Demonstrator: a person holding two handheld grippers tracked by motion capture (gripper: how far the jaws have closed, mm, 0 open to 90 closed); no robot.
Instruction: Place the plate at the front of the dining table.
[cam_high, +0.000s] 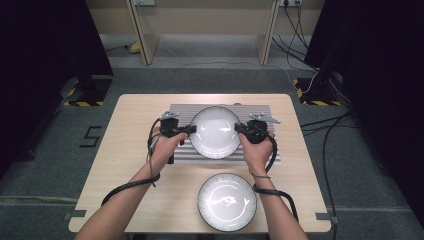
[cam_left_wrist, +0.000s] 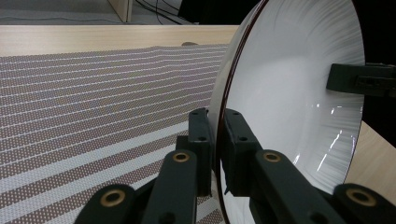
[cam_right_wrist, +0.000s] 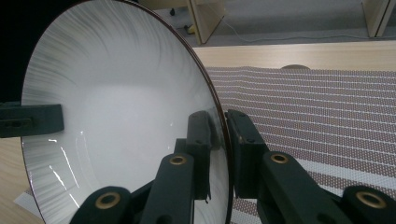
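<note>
A white bowl-like plate (cam_high: 215, 131) with a dark rim hangs over the ribbed metal rack (cam_high: 260, 112), gripped from both sides. My left gripper (cam_high: 190, 129) is shut on its left rim, and the left gripper view has the plate (cam_left_wrist: 299, 93) edge pinched between the two black jaws (cam_left_wrist: 215, 140). My right gripper (cam_high: 237, 128) is shut on the opposite rim. In the right gripper view the plate (cam_right_wrist: 116, 107) rim sits between that gripper's pads (cam_right_wrist: 223, 140). A second white plate (cam_high: 226, 201) lies flat on the wooden table (cam_high: 125, 165) near the front edge.
The rack (cam_left_wrist: 93, 116) spreads under the held plate as a striped, perforated surface. Dark curtains flank the table, cables run across the floor at the right, and wooden frame legs (cam_high: 142, 35) stand behind the table.
</note>
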